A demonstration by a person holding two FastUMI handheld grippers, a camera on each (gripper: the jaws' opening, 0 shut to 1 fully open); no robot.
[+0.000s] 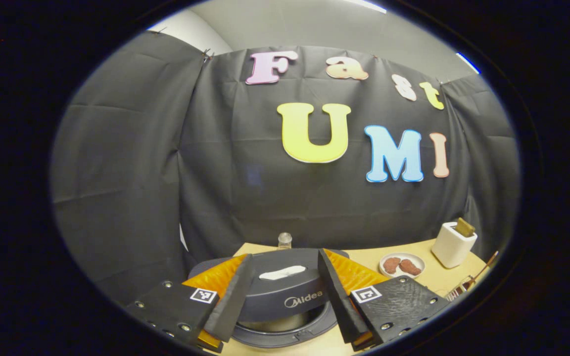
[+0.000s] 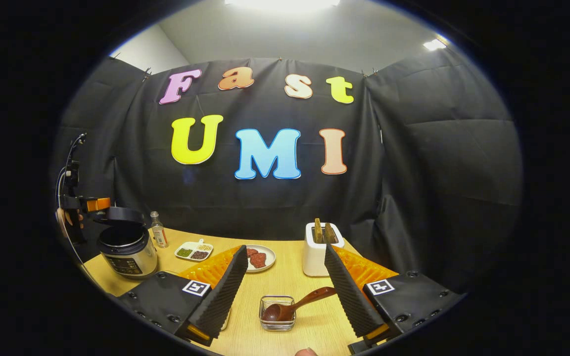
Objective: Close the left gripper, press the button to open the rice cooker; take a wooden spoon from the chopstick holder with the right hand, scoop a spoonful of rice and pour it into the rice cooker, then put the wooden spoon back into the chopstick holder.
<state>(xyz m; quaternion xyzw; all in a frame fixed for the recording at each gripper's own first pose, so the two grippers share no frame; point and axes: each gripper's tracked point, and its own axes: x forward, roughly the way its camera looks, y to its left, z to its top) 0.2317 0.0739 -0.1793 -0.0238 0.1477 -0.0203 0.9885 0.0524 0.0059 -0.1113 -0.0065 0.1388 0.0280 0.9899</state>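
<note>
step: cooker lid already up, judged; spoon pickup looked next
cooker (image 2: 127,246): sat at the table's (image 2: 309,324) left edge in right gripper view, lid (image 2: 121,215) raised, pot open
cooker, left gripper view: lid top lay straight ahead between the fingers, close; rim and open pot (image 1: 285,329) visible below it
left gripper (image 1: 285,291): fingers spread wide, gripping nothing, lid framed between them; contact with lid not clear
left gripper from afar (image 2: 87,203): seen in right gripper view held above and behind the cooker, a hand on it; jaw state too small to read there
spoon (image 2: 295,305): bowl end down in the holder (image 2: 277,312), handle slanted up and to the right
holder: glass, near the table's front edge, straight ahead of the right gripper
right gripper (image 2: 285,291): fingers wide apart, empty; holder sat between them, slightly forward
key relation: spoon handle tip lay just beside the right finger, pointing at it; long axis ran lower-left to upper-right across the gap
nearer hand: right, clearly; left was well apart at the cooker
next move, judged: advance a little, shift so the handle sits between the fingers, then clamp
rice: small divided dish (image 2: 194,250) of grains lay near the cooker; which part holds rice can't tell
risk: handle slanted, could slip or tip the holder
</note>
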